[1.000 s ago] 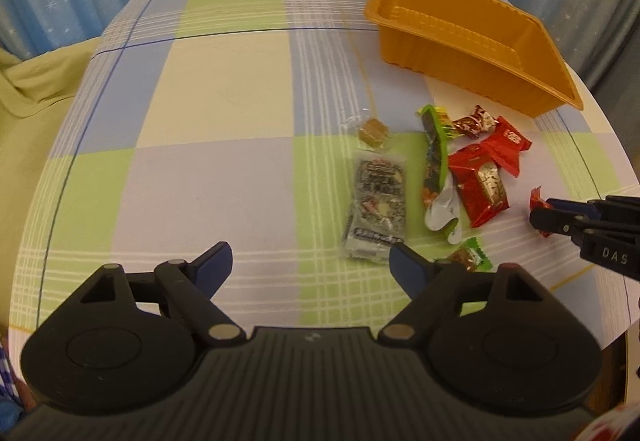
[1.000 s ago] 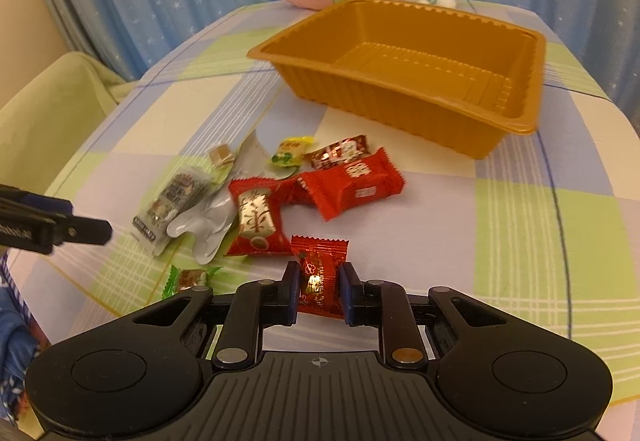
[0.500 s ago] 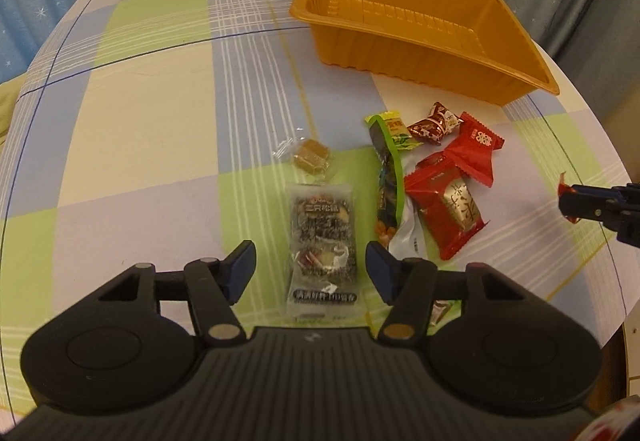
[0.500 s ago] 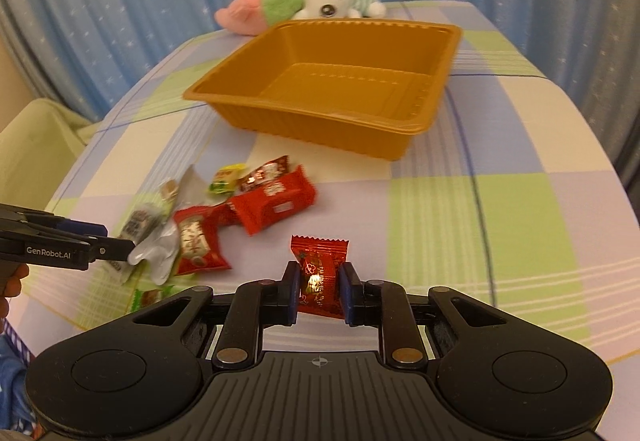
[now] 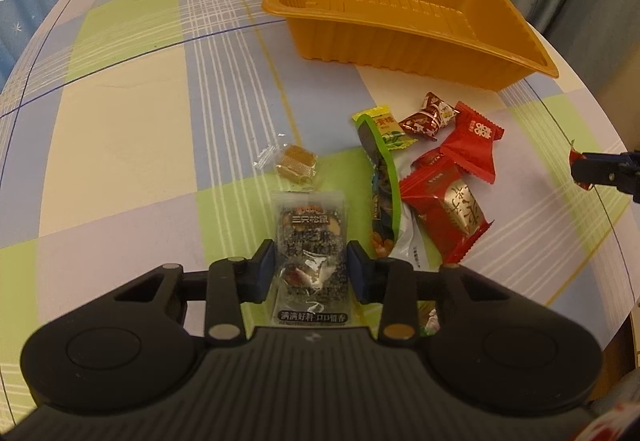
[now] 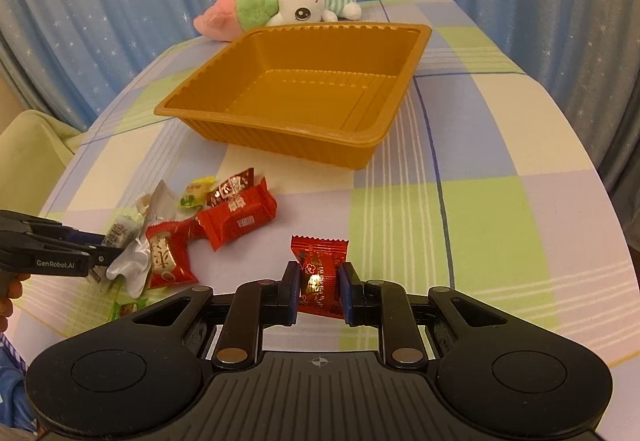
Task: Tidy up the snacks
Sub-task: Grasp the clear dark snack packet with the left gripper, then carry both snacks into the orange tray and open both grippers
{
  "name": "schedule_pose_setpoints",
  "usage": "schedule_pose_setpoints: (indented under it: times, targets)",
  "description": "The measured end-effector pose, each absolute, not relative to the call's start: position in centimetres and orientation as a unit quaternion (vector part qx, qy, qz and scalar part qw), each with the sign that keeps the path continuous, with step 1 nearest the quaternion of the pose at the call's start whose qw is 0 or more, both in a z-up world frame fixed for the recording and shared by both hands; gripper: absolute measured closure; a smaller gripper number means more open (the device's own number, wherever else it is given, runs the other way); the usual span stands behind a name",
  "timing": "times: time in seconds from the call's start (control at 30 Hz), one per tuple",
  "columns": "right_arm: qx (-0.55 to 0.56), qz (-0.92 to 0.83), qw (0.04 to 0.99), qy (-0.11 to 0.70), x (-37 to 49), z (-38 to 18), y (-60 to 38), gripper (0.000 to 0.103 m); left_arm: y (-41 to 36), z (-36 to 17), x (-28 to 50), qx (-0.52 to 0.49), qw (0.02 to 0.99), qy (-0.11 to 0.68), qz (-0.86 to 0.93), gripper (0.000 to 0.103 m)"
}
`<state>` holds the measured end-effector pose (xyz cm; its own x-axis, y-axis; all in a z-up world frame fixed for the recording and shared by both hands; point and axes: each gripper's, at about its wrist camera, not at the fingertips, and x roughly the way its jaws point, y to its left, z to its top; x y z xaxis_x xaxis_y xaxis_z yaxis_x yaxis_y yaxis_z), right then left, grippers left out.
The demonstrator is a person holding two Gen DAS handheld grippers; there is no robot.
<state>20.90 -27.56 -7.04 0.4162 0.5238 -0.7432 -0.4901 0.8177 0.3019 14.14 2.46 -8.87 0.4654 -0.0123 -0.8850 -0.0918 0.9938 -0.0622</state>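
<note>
My left gripper [image 5: 312, 273] points down at the table, its jaws closing on a dark nut snack packet [image 5: 310, 233] that lies flat; both pads touch its long sides. To the right, clear of the table, my right gripper [image 6: 319, 287] is shut on a red foil candy [image 6: 320, 265]. An empty orange tray [image 6: 280, 145] stands behind it. Loose snacks lie in a pile: a red bar [image 5: 474, 145], a red-and-gold packet [image 5: 444, 201], a green-edged bag [image 5: 384, 181], a small brown candy [image 5: 430, 117] and a clear-wrapped toffee [image 5: 294, 161].
A plush toy [image 6: 280, 5] lies at the table's far edge behind the tray [image 5: 400, 37]. Blue star curtains hang all round. A pale green seat [image 6: 32, 153] stands to the left. The checked cloth's right half [image 6: 480, 221] has nothing on it.
My left gripper came down over the dark packet and its jaws narrowed from wide apart to the packet's sides. My right gripper carried the red candy up and away from the pile, toward the tray.
</note>
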Motion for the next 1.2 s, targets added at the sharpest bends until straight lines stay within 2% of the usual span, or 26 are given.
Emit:
schedule_pose_setpoints:
  times: [0.33,0.63,0.9,1.2]
  targets:
    - [0.023,0.342,0.840,0.421,22.7,-4.4,-26.0,0.082,3.5,-4.2,14.1,-0.056,0.879,0.472,0.043,0.069]
    - [0.033,0.360,0.845,0.394,26.7,-2.6,-24.1,0.082,2.6,-0.3,19.4,-0.061,0.901,0.429,0.022,0.069]
    - [0.038,0.353,0.852,0.386,31.2,-2.4,-22.6,0.082,0.0,0.0,26.6,-0.050,0.906,0.420,0.001,0.069]
    - [0.054,0.332,0.849,0.407,35.0,-3.8,-22.4,0.082,-2.6,-1.9,32.5,-0.037,0.894,0.447,-0.017,0.069]
